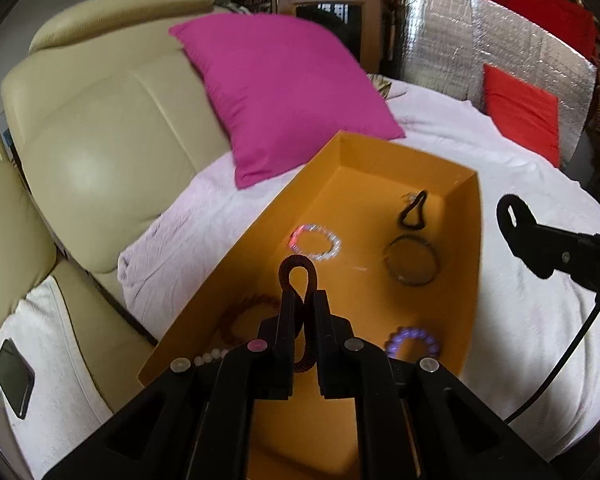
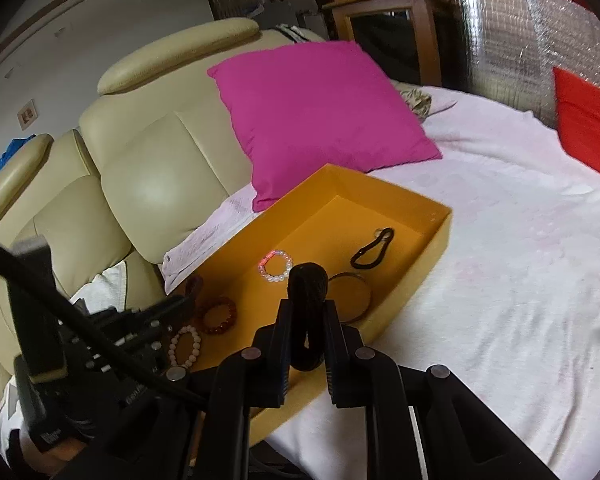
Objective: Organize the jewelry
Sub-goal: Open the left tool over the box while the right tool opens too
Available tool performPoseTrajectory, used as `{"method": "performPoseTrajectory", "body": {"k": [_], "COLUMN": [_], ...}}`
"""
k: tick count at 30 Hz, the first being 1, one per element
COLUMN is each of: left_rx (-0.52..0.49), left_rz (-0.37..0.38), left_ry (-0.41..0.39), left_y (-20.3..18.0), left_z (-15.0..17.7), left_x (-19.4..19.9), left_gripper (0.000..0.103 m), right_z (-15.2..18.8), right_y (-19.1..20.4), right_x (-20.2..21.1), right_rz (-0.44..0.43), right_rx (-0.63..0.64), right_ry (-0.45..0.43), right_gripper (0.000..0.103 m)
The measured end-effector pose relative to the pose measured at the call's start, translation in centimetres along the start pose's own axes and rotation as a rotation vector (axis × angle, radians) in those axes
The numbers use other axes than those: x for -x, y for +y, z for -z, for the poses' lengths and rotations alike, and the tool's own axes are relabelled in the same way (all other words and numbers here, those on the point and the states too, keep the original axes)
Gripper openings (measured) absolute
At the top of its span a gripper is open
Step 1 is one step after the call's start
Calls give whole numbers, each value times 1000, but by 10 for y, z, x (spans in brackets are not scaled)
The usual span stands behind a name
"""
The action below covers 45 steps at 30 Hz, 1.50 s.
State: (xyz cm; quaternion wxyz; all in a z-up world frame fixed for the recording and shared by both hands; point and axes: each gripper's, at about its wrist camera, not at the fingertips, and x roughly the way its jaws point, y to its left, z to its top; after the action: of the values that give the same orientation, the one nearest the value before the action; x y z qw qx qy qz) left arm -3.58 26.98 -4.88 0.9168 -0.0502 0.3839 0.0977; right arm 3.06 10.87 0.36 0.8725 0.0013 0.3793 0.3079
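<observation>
Left gripper (image 1: 303, 300) is clenched on a dark red coiled band (image 1: 298, 276), its loop standing past the fingertips along their line, above the orange tray (image 1: 470, 280) at frame centre. Right gripper (image 2: 308, 316) pinches a dark brown band (image 2: 308, 280) over the tray's near right rim. Judged: either band only needs lowering; the left sits deeper over the tray floor.

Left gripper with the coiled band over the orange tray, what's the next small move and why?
Probably lower the left gripper slightly and open its jaws. It pinches the dark coiled band above bare floor of the orange tray, between the clear bead bracelet and amber bracelet.
</observation>
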Motion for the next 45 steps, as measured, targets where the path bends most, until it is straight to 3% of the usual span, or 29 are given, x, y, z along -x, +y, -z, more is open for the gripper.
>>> {"method": "performPoseTrajectory", "body": {"k": [8,18,20,21,22,23,24,26,31,33,36,38,45], "left_rx": [21,77,75,75,75,77,78,70,76,101,146,164,29], "left_rz": [45,139,131,129,129,129,132,136,147,137,100,47,-142], "left_ry": [37,134,140,140,138,137,128,111,87,76,64,54,-20], "left_y": [3,-9,-11,-11,-10,-9,-7,-5,13,28,47,58,51], "left_z": [-8,-29,-32,-32,-33,-32,-32,-31,-28,-26,-23,-21,-15], "left_x": [-23,-71,-75,-77,-78,-78,-77,-73,-58,-48,-33,-21,31], "left_gripper": [9,9,14,21,35,51,56,57,57,59,74,74,79], "right_z": [-13,-61,-69,-71,-73,-75,-77,-77,-74,-72,-69,-65,-44], "right_y": [1,-13,-18,-19,-21,-25,-28,-35,-42,-43,-40,-35,-5], "right_x": [-44,-102,-115,-119,-124,-130,-135,-142,-136,-125,-106,-90,-30], "right_rz": [-27,-48,-71,-80,-88,-100,-116,-149,-138,-134,-110,-89,5], "right_rx": [-11,-12,-31,-46,-62,-85,-110,-166,-209,-203,-167,-137,22], "right_ry": [78,133,142,144,145,149,155,168,142,125,102,86,14], "right_gripper": [15,18,19,19,20,27,45,63,63,63,63,63,64]}}
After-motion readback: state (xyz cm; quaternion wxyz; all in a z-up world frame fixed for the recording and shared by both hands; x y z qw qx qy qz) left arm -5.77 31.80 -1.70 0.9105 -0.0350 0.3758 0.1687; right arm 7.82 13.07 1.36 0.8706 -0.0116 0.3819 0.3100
